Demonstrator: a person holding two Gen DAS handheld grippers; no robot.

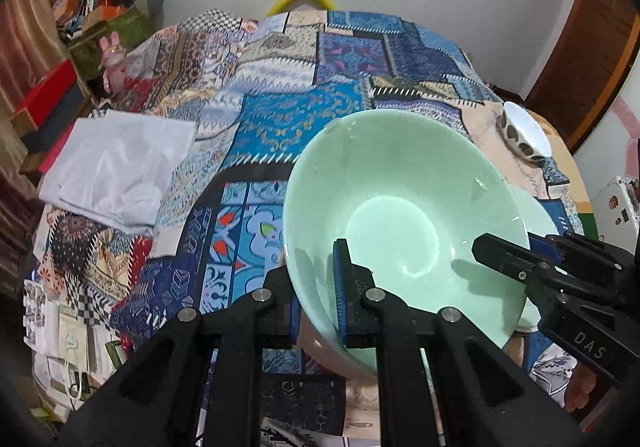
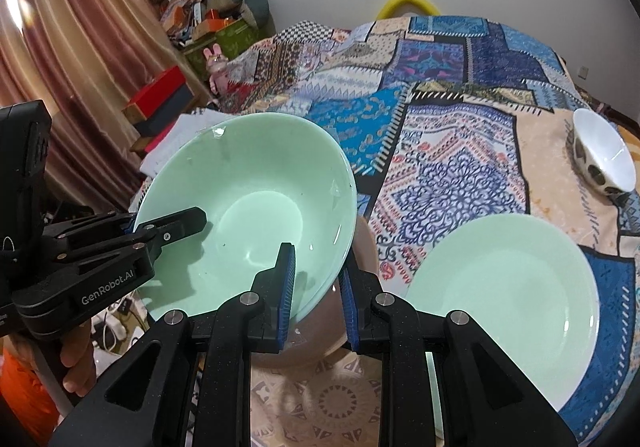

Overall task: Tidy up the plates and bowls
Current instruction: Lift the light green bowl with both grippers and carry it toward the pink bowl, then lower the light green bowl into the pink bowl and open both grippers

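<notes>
A patchwork cloth [image 2: 452, 151] in blues, tans and reds covers the whole table and stretches away ahead of both grippers. The next largest thing is the pale green bowl [image 1: 400, 203], tilted and raised above the cloth, with both tools on its rim. The left gripper [image 1: 316, 287] is clamped tight on the bowl's near edge, one blue pad inside the wall and the other outside; the right gripper [image 2: 316, 287] pinches the opposite edge the same way, its jaws almost closed on the thin rim. Just right of the right gripper's fingers a green plate [image 2: 508, 299] lies flat on the cloth. Farther ahead and to the right stands a small white bowl [image 2: 604, 155] with dark spots outside. Left of the left gripper lies a folded white cloth [image 1: 116, 163].
</notes>
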